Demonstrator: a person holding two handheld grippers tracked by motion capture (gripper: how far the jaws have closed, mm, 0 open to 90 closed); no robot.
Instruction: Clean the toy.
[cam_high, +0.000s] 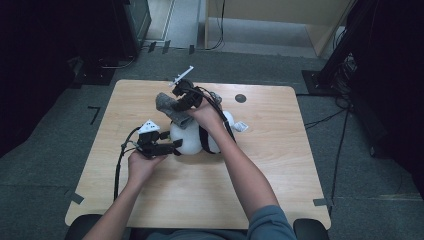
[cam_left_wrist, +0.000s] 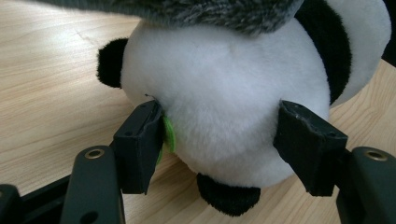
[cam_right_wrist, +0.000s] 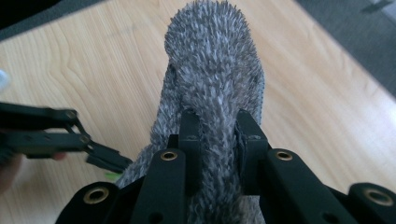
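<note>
— Plush panda (cam_high: 192, 137) near the middle of the wooden table (cam_high: 280, 165), lying on its side; white body, black band and ears; grey fuzzy hat (cam_high: 170, 106) just beyond it on the far side, draped over the panda's upper edge?

— Yes; in the left gripper view the panda (cam_left_wrist: 224, 93) close up, white belly toward the camera, one black ear at its left, a black paw at the bottom; the hat (cam_left_wrist: 187, 11) overhanging its top edge.

— Left gripper (cam_high: 172, 146)?

— At the panda's left side, level with the table; jaws spread wide around the white body, one pad against each flank; cannot tell how firmly pressed; a small green tag (cam_left_wrist: 168, 134) tucked beside the left pad.

— Right gripper (cam_high: 186, 100)?

— Farther off, above the panda, reaching leftward; in the right gripper view its jaws pinching a fold of the hat (cam_right_wrist: 212, 84), fur bulging between and above the pads; hat lifted off the tabletop there.

— Around them?

— A small white label (cam_high: 241, 126) just right of the panda; a dark round hole (cam_high: 240, 98) in the table toward the far right; grey floor (cam_high: 50, 130) all around.
</note>
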